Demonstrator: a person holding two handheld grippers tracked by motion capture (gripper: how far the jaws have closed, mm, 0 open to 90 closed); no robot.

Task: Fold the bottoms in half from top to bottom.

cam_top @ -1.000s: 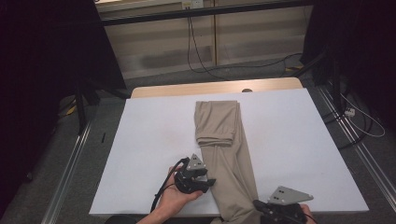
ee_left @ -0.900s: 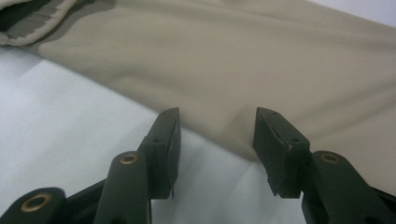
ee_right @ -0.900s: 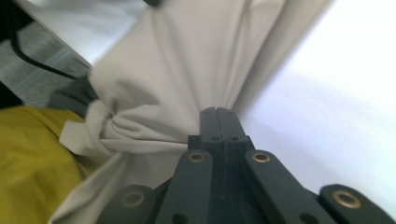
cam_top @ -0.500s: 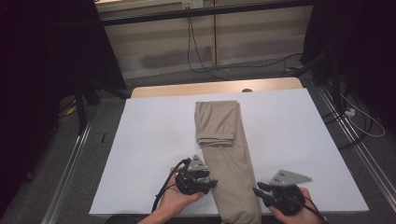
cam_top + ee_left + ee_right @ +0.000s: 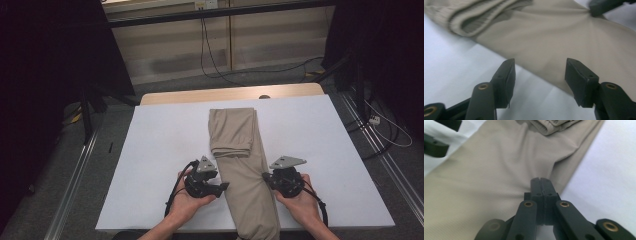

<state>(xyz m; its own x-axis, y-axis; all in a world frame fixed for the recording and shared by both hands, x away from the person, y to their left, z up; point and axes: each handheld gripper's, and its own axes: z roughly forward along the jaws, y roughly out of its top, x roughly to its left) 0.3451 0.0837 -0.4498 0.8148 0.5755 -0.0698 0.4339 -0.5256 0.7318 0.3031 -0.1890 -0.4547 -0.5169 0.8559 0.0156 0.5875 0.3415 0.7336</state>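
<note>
The white table (image 5: 150, 150) carries the folded beige trousers (image 5: 245, 165), a long strip running from frame centre to the bottom edge. The step in hand is gripping both long edges. The right gripper (image 5: 274, 178) is clenched, apparently pinching the right edge. The left gripper (image 5: 226, 186), jaws just widened, stands released at the left edge; next, close it on the fabric.
</note>
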